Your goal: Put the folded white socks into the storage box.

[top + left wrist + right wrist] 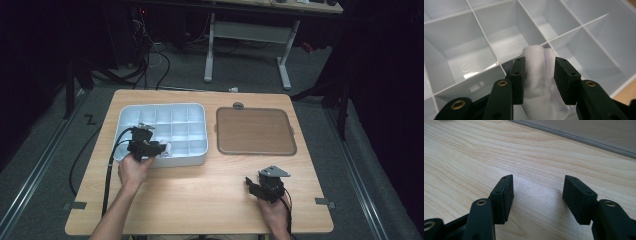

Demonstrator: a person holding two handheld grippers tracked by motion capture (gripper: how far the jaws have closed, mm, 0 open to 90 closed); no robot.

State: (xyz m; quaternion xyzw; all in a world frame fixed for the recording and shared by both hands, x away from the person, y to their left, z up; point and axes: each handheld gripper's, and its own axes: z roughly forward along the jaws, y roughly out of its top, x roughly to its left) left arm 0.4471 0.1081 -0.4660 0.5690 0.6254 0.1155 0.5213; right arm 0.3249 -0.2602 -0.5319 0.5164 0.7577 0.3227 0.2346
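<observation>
Noted one wooden table [200, 190], bearing all items. Found one brown tray [255, 131] at right rear, lying flat and bare, likely the tray's lid set aside. Found one pale compartment tray [192, 150] at left rear, dividers exposed for wiping or loading. Observed two grippers. Left gripper [539, 75] poised over the compartment tray, jaws clamped on one white cloth [536, 60], bunched and pointed down at a divider crossing. Right gripper [537, 192] parked low over bare wood, jaws apart, holding nothing.
</observation>
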